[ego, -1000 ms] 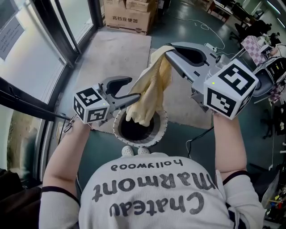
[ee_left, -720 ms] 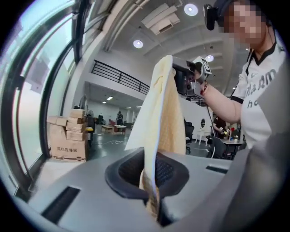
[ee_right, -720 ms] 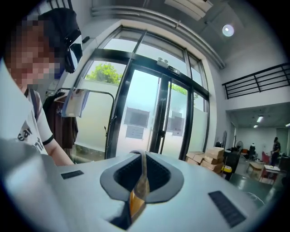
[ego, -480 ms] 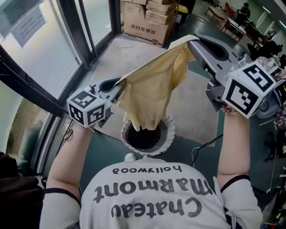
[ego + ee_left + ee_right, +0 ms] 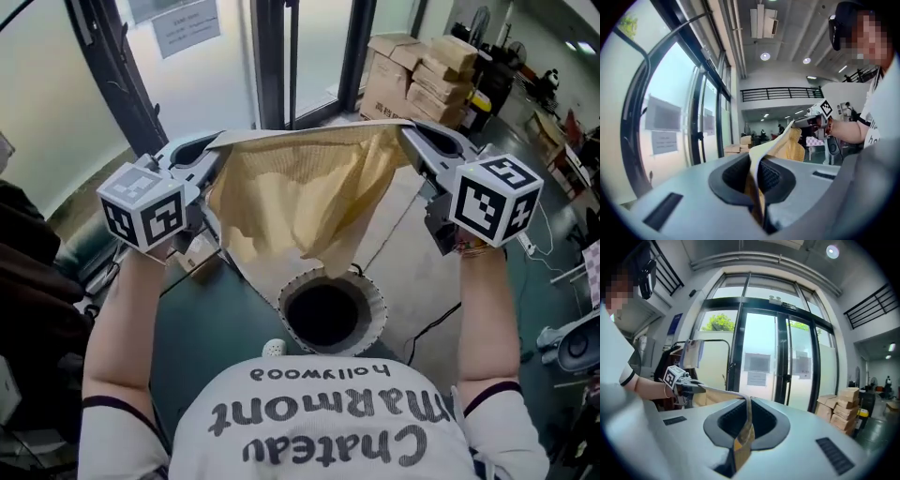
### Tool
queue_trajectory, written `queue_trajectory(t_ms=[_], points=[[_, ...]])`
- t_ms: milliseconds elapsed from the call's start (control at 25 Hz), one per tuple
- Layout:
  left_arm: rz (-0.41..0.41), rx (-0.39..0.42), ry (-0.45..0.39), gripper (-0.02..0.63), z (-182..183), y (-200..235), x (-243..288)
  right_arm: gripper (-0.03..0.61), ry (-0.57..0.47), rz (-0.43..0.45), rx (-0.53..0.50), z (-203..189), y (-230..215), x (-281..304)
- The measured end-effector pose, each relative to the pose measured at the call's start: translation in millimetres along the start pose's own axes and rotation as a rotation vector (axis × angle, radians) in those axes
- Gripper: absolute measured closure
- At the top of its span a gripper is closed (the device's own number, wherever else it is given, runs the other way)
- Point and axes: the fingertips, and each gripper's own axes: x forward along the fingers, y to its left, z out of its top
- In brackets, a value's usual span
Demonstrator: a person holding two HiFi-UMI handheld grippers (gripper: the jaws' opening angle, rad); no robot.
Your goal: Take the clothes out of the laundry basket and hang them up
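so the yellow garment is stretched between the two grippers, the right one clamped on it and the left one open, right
Not quite: the left gripper is not open. The left gripper view shows its jaws shut on the yellow garment. The rest holds: the right gripper is clamped on it and it is stretched between the two.

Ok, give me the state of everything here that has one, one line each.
yellow garment: out of the basket, spread taut between both grippers, lower part hanging free.
left gripper: shut on the garment's top edge.
right gripper: shut on the garment's top edge.
laundry basket: upright on the floor, inside dark, nothing visible in it.
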Motion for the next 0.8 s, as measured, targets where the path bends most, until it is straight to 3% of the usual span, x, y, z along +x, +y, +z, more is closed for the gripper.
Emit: queue_trajectory(t_ms=[280, 440, 560, 680, 800], points=[[0.329, -0.022, -0.022, 0.601, 26, -2, -90, 0.545, -0.044, 0.278, -0.045, 25, 54, 19], [0.59, -0.212, -0.128, 0.603, 21, 22, -177, 0.545, -0.101, 0.432, -0.014, 50, 124, 56], [0.65, -0.259, -0.172, 0.603, 27, 24, -242, 0.545, -0.142, 0.507, -0.004, 67, 177, 77], [0.694, -0.214, -0.178, 0.601, 42, 14, -298, 0.545, -0.168, 0.586, -0.006, 75, 221, 83], [0.746, -0.134, -0.204, 0.601, 79, 13, -341, 0.545, -0.218, 0.637, -0.041, 97, 256, 92]])
